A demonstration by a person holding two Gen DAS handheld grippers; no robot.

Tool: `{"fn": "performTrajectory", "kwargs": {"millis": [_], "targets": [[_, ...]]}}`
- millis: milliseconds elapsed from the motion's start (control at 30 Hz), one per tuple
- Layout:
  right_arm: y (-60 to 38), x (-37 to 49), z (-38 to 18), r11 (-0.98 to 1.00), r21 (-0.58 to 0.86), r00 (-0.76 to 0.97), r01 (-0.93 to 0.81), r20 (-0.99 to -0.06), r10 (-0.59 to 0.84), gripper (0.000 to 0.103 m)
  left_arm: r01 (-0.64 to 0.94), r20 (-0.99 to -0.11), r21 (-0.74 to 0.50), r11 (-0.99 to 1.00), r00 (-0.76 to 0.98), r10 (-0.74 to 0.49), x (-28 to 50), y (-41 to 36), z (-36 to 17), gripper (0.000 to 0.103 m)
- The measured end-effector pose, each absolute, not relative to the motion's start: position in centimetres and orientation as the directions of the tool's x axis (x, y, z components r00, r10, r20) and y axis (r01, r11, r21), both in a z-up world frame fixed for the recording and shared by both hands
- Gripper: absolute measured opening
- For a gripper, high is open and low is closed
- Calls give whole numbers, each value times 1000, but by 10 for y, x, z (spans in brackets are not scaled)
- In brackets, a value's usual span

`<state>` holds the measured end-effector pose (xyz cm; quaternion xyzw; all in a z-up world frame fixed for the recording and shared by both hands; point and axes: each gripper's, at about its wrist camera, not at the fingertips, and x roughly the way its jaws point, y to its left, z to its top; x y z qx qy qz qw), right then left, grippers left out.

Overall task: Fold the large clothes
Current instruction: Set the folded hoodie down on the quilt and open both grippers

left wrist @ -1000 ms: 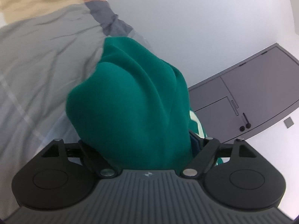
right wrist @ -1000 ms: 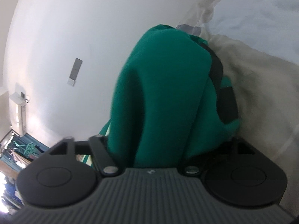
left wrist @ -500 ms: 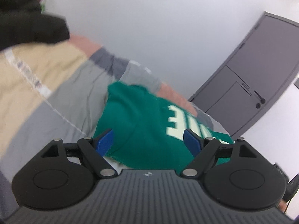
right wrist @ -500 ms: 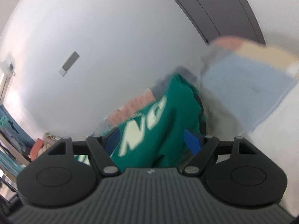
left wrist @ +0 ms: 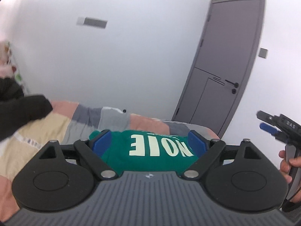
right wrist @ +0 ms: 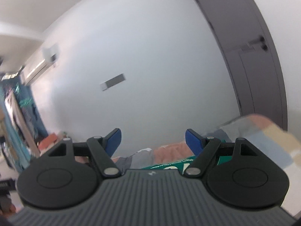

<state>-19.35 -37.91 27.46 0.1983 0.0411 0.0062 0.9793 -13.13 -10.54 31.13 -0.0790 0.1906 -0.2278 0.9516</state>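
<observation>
The green garment (left wrist: 150,156) lies on the patchwork bedspread (left wrist: 56,130), bunched into a compact shape, with pale block letters on its top face. From my left camera they read upside down, something like "NOIE", with a line of small print above them that I cannot make out. In my right camera only a strip of the garment (right wrist: 169,164) shows, with part of one pale letter.

My left gripper (left wrist: 150,144) hangs above the garment with its blue pads spread wide; its jaws have just been opening further, and nothing is pinched between them. My right gripper (right wrist: 153,141) is also wide apart and empty, framing the white wall (right wrist: 150,56).

Beside the garment, my right gripper (left wrist: 270,126) shows from the side with "DAS" on its body, held in a hand (left wrist: 287,165). Beyond the garment stands a grey door (left wrist: 225,66); a dark sleeve (left wrist: 20,111) crosses the bedspread.
</observation>
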Motion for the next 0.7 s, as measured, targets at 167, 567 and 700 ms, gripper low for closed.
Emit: {"fn": "performTrajectory", "kwargs": {"millis": [167,567,700], "targets": [[-342,-212,277,964,264,990,23,-139,14,79,414,-305,-176,893,840,-450,-171,-106,318,92],[-278,-256,245,982,190,976,0,-215,41,79,426,-308,-102,899,846,-436,-218,-96,280,94],[-261,-259,239,987,158,973,14,-228,23,79,416,-307,-87,905,853,-421,-218,-92,271,95]]}}
